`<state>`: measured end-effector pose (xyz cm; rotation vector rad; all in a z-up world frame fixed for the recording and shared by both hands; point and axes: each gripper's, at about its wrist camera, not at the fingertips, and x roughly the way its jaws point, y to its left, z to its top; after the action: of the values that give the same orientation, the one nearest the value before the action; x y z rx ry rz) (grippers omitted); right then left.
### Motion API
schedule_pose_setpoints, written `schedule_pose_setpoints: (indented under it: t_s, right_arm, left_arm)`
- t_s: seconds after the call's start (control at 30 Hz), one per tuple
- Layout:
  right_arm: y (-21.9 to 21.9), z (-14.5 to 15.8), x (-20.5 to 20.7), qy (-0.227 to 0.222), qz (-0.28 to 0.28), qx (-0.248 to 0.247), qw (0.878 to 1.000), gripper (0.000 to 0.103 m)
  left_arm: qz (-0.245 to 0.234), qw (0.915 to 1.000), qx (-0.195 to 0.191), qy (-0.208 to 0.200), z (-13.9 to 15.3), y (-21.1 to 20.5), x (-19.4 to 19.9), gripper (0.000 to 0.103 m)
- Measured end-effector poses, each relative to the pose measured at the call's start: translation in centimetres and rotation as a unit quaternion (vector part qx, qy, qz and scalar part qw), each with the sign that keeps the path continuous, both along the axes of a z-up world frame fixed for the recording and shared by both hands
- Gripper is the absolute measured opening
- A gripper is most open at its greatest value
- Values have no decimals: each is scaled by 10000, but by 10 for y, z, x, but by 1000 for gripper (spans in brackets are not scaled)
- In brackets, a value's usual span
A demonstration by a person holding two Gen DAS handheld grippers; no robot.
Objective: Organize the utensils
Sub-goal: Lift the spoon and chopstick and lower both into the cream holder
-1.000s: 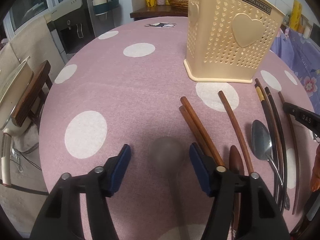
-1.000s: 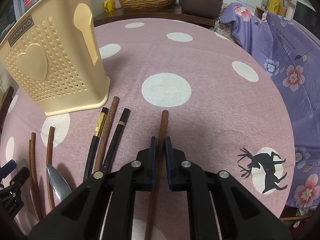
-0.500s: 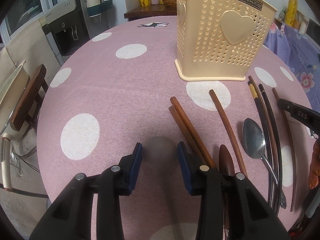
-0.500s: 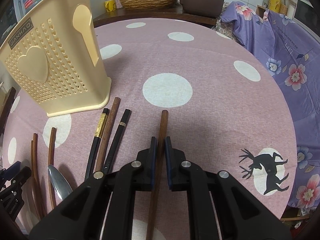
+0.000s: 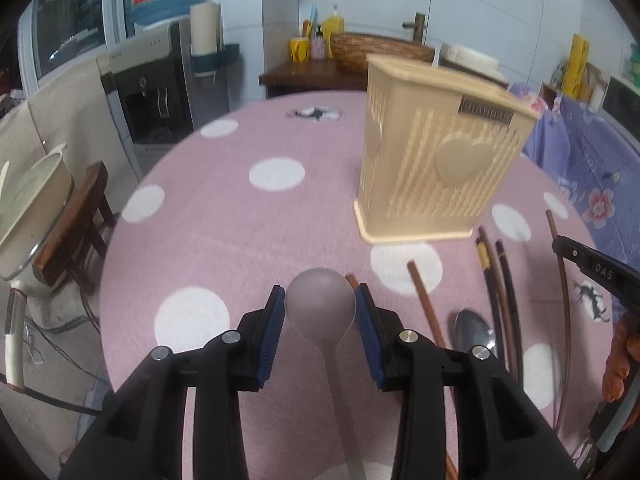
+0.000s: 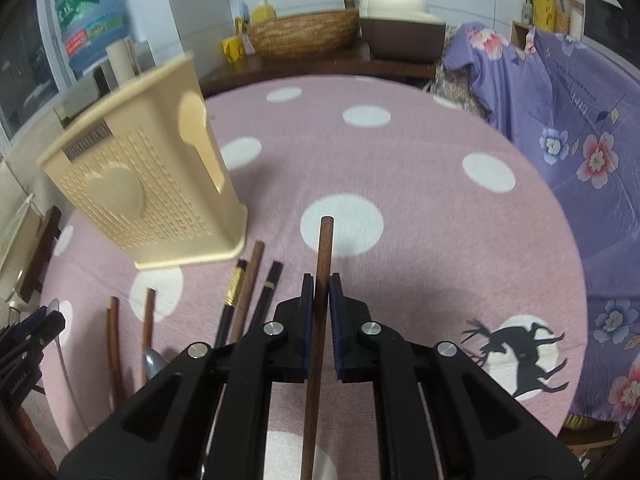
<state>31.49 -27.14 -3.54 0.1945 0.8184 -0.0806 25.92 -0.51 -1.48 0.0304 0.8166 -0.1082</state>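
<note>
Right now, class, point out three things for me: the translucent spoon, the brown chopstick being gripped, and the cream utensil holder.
translucent spoon (image 5: 320,300), left wrist view, on its bowl.
brown chopstick (image 6: 325,248), right wrist view, on its shaft ahead of the jaws.
cream utensil holder (image 5: 436,168), left wrist view, on its perforated front wall.

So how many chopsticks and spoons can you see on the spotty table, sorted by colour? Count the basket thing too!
Brown chopsticks: 4
Black chopsticks: 2
Clear spoon: 1
Metal spoon: 1
Yellow holder: 1
Total: 9 in sight. More may be hidden.
</note>
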Motion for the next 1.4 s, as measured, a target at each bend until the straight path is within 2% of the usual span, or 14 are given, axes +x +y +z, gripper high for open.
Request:
schedule_pose_setpoints:
  t_s: [0.23,0.47,0.77,1.03,1.23,1.4]
  right_arm:
    - [-4,60,-31,-829,150,-45,9964,8]
    - [-9,102,-51,-1306,269,-63,9911,8]
    - [-8,107,-54,-1356,349,-70,9901,8]
    - [-9,116,-56,-1435,383,-83,9889,8]
    - [-8,125,-54,-1484,439,-153,9878,7]
    - [-7,143,-48,-1577,488,-226,9860,7]
  left_arm:
    - [43,9986,-89,-514,36,7,-4,37]
    - [126,9970,-122,-753,52,12,-2,37]
    - [118,9967,-111,-801,52,14,-3,37]
    - [77,9953,-176,-952,65,16,-5,37]
    - [-4,9939,-201,-1089,81,13,-1,37]
    - [-135,9916,-277,-1256,106,9,3,37]
